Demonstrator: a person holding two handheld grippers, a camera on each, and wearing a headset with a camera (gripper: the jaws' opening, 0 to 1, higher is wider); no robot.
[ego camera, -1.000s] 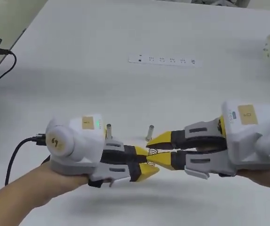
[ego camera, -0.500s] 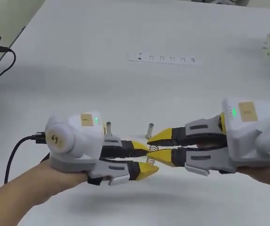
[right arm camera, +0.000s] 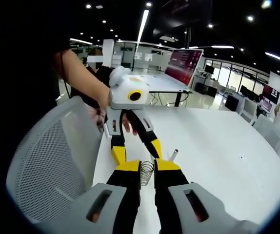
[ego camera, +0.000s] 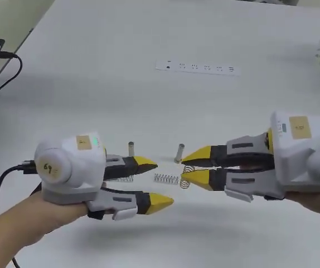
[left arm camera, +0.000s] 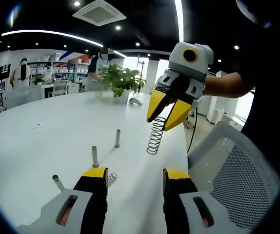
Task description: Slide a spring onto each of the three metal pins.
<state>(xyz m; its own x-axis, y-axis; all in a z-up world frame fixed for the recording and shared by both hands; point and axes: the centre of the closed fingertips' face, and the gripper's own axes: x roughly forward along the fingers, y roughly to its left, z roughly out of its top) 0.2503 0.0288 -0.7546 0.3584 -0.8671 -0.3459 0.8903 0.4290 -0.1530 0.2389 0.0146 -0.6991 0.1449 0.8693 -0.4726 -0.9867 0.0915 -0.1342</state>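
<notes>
Release: my left gripper [ego camera: 160, 182] has opened and backed off; my right gripper [ego camera: 187, 168] alone clamps the spring [left arm camera: 155, 136], free for pins [left arm camera: 94, 156] lower left.

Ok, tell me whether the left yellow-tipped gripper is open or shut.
Open. The jaws of the left yellow-tipped gripper stand wide apart, with white table visible between them.

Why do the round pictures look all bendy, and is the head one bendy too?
Left gripper view: the fisheye lens curves the table. Right gripper view: same bending, the chair bulges, yet the spring looks sharp. Head view: no bending, soft shadows under the left gripper and right gripper.
</notes>
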